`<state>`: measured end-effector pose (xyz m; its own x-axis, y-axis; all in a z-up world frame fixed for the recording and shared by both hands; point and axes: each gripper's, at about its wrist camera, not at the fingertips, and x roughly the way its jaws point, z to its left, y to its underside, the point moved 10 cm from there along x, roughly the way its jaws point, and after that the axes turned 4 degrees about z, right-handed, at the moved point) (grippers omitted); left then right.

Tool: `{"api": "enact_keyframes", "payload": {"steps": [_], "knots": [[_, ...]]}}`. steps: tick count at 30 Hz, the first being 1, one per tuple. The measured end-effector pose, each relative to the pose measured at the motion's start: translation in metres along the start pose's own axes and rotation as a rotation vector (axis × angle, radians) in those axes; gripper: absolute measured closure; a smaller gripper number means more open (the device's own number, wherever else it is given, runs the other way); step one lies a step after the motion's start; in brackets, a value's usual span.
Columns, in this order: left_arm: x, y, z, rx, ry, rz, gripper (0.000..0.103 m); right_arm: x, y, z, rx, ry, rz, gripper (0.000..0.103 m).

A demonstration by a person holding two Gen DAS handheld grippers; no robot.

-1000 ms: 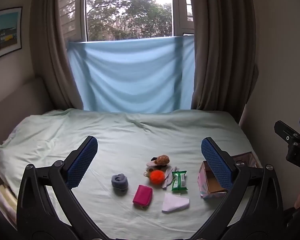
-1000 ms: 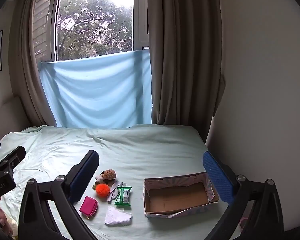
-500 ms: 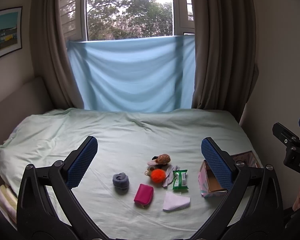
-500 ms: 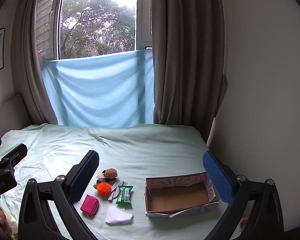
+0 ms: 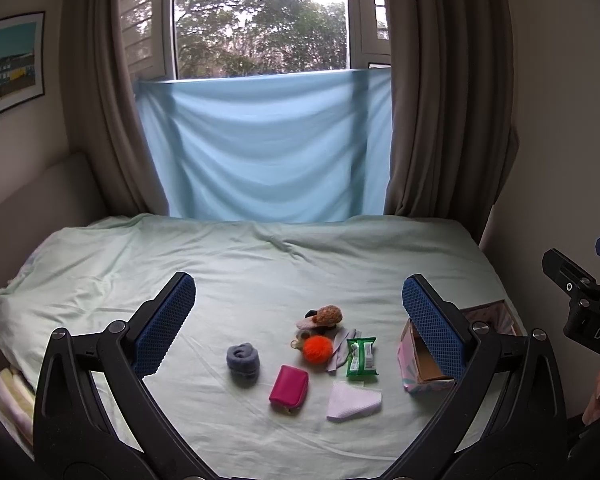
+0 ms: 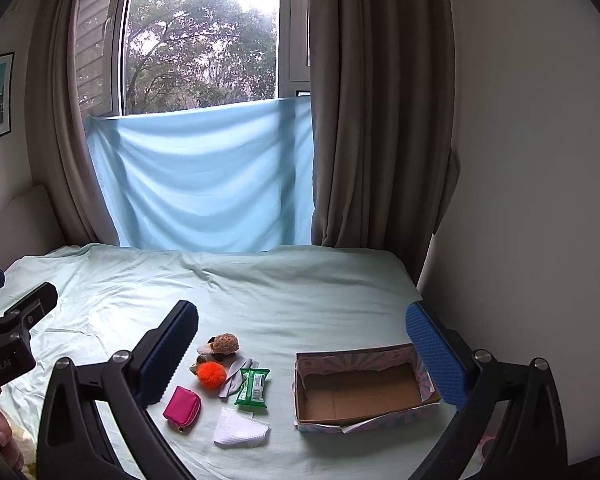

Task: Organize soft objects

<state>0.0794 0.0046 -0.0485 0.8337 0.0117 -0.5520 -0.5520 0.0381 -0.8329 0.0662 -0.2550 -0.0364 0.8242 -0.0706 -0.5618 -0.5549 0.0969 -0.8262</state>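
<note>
Small soft things lie on the pale green bed [image 5: 220, 272]: a grey rolled sock [image 5: 242, 359], a pink pouch [image 5: 289, 385] [image 6: 182, 405], an orange pompom [image 5: 317, 348] [image 6: 211, 374], a brown plush hedgehog [image 5: 328, 315] [image 6: 223, 344], a green wipes pack [image 5: 362, 357] [image 6: 253, 386], a white folded cloth [image 5: 352, 401] [image 6: 240, 428] and grey fabric [image 6: 233, 376]. An open, empty cardboard box [image 6: 360, 392] [image 5: 420, 364] stands to their right. My left gripper [image 5: 298, 324] and right gripper [image 6: 302, 354] are both open, empty, held above the bed's near edge.
A blue cloth [image 5: 268, 148] hangs across the window between brown curtains [image 5: 448, 100]. A wall [image 6: 540, 200] runs along the bed's right side. A framed picture [image 5: 8, 64] hangs on the left wall. The right gripper shows in the left wrist view [image 5: 584, 296].
Both grippers have drifted slightly, so the objects sit a little higher in both views. Nothing on the bed has moved and both stay open.
</note>
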Motion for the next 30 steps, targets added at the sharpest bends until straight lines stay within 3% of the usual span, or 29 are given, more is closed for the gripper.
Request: {"api": "enact_keyframes", "payload": {"steps": [30], "knots": [[-0.0020, 0.0018, -0.0002, 0.004, -0.001, 0.006, 0.001, -0.0026, 0.0053, 0.0078, -0.010, -0.007, -0.016, 0.000]]}}
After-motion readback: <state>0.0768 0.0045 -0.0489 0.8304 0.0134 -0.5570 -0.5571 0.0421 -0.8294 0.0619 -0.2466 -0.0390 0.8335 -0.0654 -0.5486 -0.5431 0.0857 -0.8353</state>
